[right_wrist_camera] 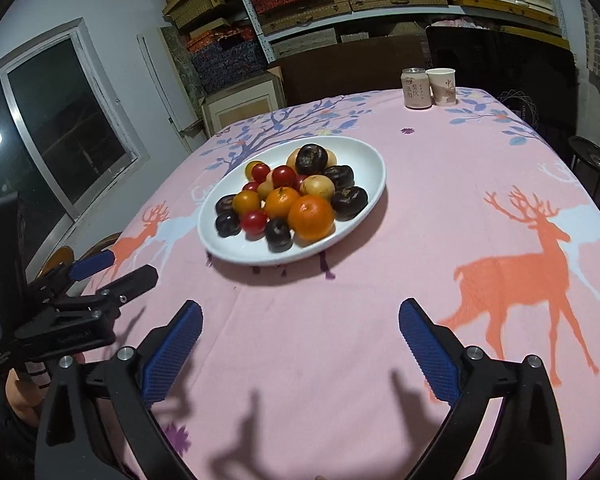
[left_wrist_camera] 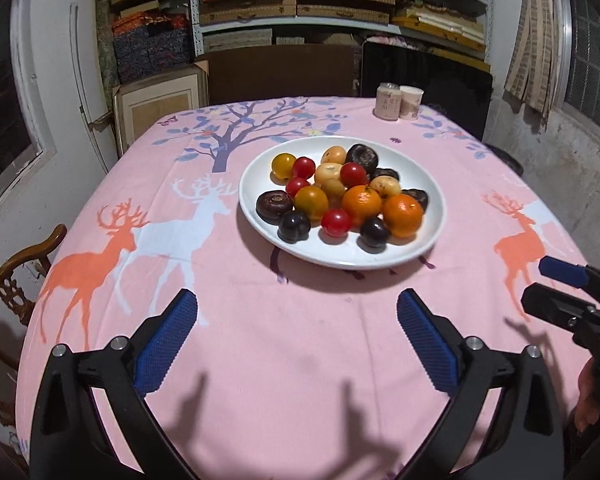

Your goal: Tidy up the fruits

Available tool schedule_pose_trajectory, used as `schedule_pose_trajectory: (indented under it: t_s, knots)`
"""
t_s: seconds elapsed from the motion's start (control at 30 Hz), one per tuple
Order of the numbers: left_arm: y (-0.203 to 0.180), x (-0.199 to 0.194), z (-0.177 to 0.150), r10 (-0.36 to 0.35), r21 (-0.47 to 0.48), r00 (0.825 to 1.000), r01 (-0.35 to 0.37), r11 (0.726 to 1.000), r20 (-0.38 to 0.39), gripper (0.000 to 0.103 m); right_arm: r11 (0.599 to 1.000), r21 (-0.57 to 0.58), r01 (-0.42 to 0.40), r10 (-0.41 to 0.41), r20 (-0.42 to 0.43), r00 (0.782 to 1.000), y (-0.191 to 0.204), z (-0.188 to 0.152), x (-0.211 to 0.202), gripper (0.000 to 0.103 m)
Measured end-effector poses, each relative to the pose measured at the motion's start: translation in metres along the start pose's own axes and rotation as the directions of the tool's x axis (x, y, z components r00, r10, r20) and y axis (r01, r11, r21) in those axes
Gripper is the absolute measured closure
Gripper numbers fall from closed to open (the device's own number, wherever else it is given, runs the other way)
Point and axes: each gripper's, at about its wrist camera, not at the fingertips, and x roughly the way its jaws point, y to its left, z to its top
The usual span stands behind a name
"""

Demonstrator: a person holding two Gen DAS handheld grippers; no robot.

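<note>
I hold my left tool (left_wrist_camera: pixel 297 316) and right tool (right_wrist_camera: pixel 301 326) spread wide, empty, above the pink deer-print surface (left_wrist_camera: pixel 300 360), short of the white oval plate (left_wrist_camera: pixel 428 184) of mixed fruits (left_wrist_camera: pixel 340 194).

Fruits (left_wrist_camera: pixel 340 196) heaped in plate (left_wrist_camera: pixel 256 168) mid-table, can (left_wrist_camera: pixel 387 101) and cup (left_wrist_camera: pixel 411 103) behind

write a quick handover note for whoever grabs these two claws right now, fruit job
Left claw: open, empty, short of the plate.
Right claw: open, empty, also short of it.
Fruit: all piled on the white plate mid-table: oranges, red tomatoes, dark fruits, yellow ones.
Done: mixed fruit is on the plate.
Left: sorting by kind, if wanted.
</note>
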Motion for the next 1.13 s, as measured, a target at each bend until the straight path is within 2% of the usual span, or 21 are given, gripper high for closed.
schedule_pose_trajectory:
  t_s: [0.17, 0.37, 0.47, 0.8, 1.13]
  knots:
    - [-0.005, -0.051, -0.017, -0.003, -0.001, 0.999, 0.003, 1.000, 0.045, 0.005, 1.000, -0.027, -0.002, 0.003, 0.052, 0.999, 0.015, -0.023, -0.047, 0.004]
    - [-0.010, -0.113, -0.040, 0.030, -0.005, 0.993, -0.030, 1.000, 0.116, 0.005, 0.999, -0.042, -0.021, 0.026, 0.118, 0.993, 0.029, -0.045, -0.097, 0.004]
    - [-0.017, -0.130, -0.047, 0.082, 0.009, 0.988, -0.084, 0.996, 0.133, 0.005, 0.998, -0.061, -0.015, 0.023, 0.135, 0.991, 0.036, -0.053, -0.113, 0.004]
    - [-0.024, -0.153, -0.058, 0.068, 0.027, 0.985, -0.073, 0.997, 0.159, 0.005, 0.998, -0.054, -0.015, 0.024, 0.168, 0.985, 0.042, -0.066, -0.139, 0.004]
    - [-0.013, -0.142, -0.054, 0.093, -0.004, 0.986, -0.093, 0.996, 0.138, 0.005, 0.999, -0.047, -0.009, 0.017, 0.167, 0.986, 0.042, -0.066, -0.139, 0.004]
